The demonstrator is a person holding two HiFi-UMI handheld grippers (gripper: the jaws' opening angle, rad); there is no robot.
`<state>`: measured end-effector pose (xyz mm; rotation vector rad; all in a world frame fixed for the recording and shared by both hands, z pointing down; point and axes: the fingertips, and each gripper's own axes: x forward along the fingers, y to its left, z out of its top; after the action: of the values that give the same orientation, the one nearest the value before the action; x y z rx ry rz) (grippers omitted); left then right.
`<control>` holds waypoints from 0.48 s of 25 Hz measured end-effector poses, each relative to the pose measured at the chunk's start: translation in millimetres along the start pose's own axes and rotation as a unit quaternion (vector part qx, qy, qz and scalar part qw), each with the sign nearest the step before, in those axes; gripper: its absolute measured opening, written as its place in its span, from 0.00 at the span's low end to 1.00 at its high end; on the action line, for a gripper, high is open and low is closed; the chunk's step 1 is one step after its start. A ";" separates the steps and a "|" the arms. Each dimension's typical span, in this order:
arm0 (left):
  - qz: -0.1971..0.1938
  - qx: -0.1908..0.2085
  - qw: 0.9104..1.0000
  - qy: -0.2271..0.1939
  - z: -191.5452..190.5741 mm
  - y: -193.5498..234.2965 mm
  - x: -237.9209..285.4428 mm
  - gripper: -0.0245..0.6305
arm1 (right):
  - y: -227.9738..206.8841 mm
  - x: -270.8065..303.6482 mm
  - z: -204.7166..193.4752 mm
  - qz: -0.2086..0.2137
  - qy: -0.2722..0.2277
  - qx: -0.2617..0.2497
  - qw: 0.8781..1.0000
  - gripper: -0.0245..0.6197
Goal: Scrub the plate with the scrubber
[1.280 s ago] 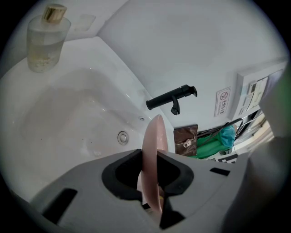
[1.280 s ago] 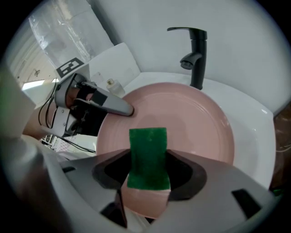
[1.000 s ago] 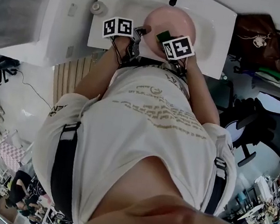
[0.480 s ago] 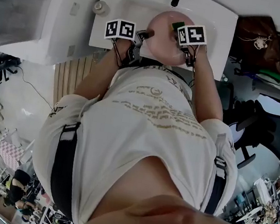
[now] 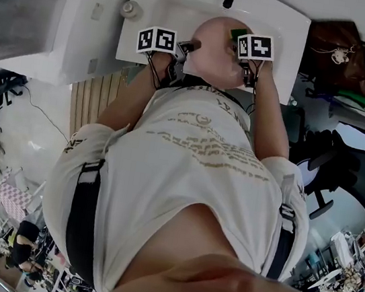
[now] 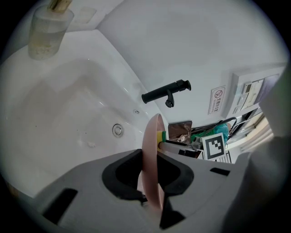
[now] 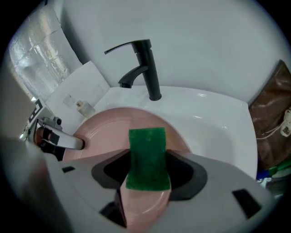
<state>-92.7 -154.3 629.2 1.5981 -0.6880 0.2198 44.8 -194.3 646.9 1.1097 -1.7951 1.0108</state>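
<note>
A pink plate (image 5: 210, 51) is held tilted over the white sink (image 5: 284, 35). My left gripper (image 5: 188, 44) is shut on the plate's left rim; in the left gripper view the plate (image 6: 152, 150) stands edge-on between the jaws. My right gripper (image 5: 244, 41) is shut on a green scrubber (image 7: 146, 157), which lies flat against the plate's face (image 7: 102, 132) near its far right part. From the left gripper view, only the scrubber's yellow-green edge (image 6: 161, 136) shows behind the plate. The left gripper's fingers (image 7: 57, 141) show at the plate's left edge.
A black faucet (image 7: 145, 68) rises behind the basin, whose drain (image 6: 117, 130) lies below the plate. A clear cup (image 6: 47, 32) stands on the sink's left corner. A brown bag (image 5: 333, 45) sits to the right of the sink.
My right gripper has slid the scrubber from the plate's near middle toward its far right edge. The left gripper has kept its hold, and the plate has shifted only slightly.
</note>
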 end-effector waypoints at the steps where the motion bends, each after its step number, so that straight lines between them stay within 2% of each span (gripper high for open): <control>1: 0.001 -0.003 1.000 -0.002 -0.2 0.4 0.4 0.14 | -0.2 -0.4 -2.0 0.000 0.002 -0.001 1.000 0.42; 6: 0.010 -0.010 1.000 -0.014 4.5 3.0 -0.1 0.14 | 9.4 -2.1 -20.6 0.012 0.023 -0.014 1.000 0.42; 12: 0.021 -0.021 0.999 -0.039 18.1 8.3 -5.6 0.14 | 50.9 -5.5 -45.8 0.060 0.062 -0.058 0.995 0.42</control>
<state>-106.2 -170.0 630.2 1.5601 -0.7815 0.1735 8.7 -135.9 648.0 0.8600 -1.8127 1.0090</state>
